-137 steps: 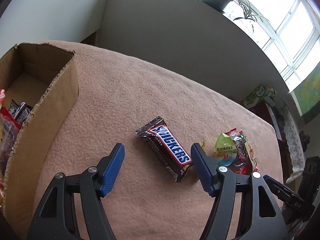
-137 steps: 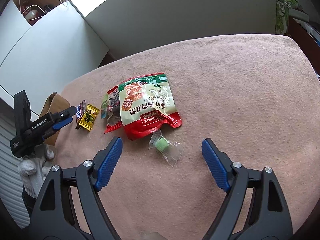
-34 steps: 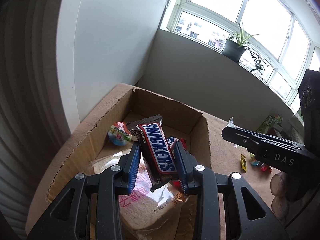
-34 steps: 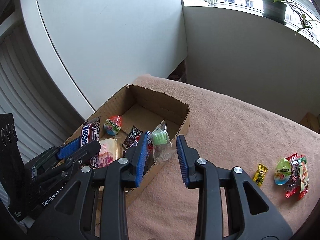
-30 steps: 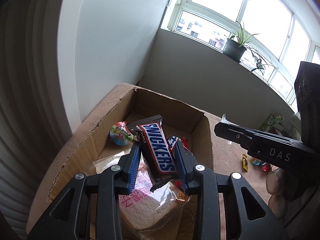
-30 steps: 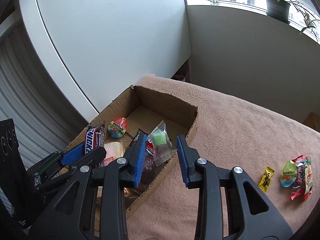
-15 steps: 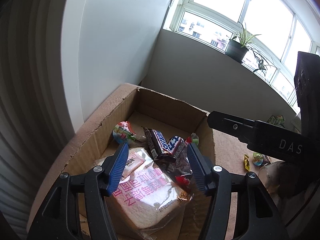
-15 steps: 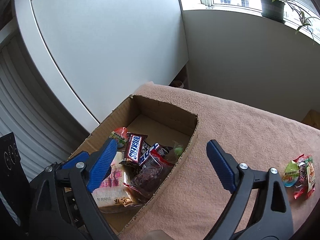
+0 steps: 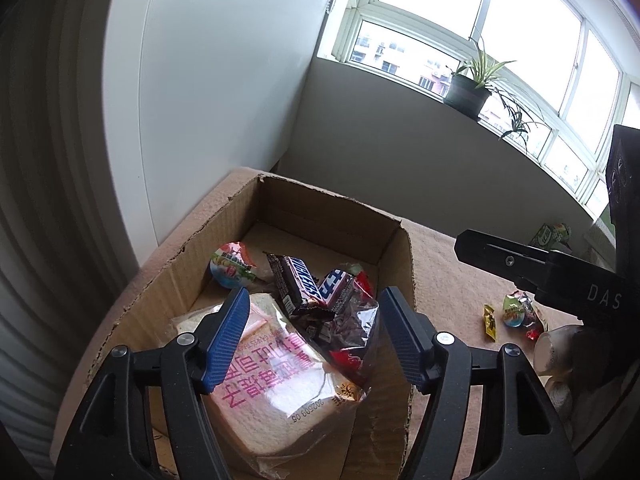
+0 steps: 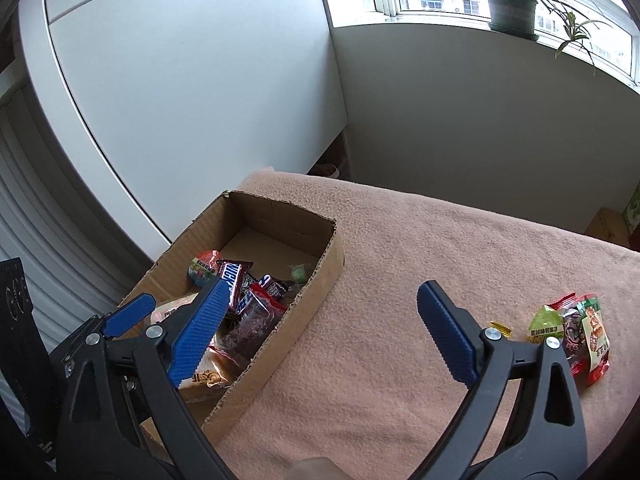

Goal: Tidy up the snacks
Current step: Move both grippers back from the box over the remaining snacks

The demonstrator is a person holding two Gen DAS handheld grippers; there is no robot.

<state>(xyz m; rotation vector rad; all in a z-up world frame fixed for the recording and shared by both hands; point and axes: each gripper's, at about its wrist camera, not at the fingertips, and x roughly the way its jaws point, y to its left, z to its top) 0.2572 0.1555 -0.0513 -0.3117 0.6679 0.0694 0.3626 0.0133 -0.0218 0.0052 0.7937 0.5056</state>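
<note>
The cardboard box point(image 9: 332, 200) stands at the left end of the pink blanket point(image 10: 400, 260). In it lie a Snickers bar point(image 9: 298, 280), a bagged bread loaf point(image 9: 272, 368), a dark fruit bag point(image 9: 352, 328), a jelly cup point(image 9: 230, 266) and a wrapped green candy point(image 10: 298, 272). My left gripper point(image 9: 314, 294) hangs over the box, its jaws opening, nothing pinched between them. My right gripper point(image 10: 323, 286) is open and empty above the box's right wall point(image 10: 316, 300). A yellow candy point(image 10: 500, 328), a green jelly cup point(image 10: 546, 326) and red packets point(image 10: 584, 336) lie on the blanket at right.
A white panel point(image 10: 180, 100) rises just behind the box, with a grey wall to its right. A potted plant point(image 10: 512, 8) stands on the window sill. A gloved hand point(image 9: 556, 356) holds the right gripper beside the box. Bare blanket stretches between the box and the loose snacks.
The left jaws spread and the Snickers bar dropped into the box. The right jaws opened wide, the green candy fell into the box, and the right gripper drew back to the right.
</note>
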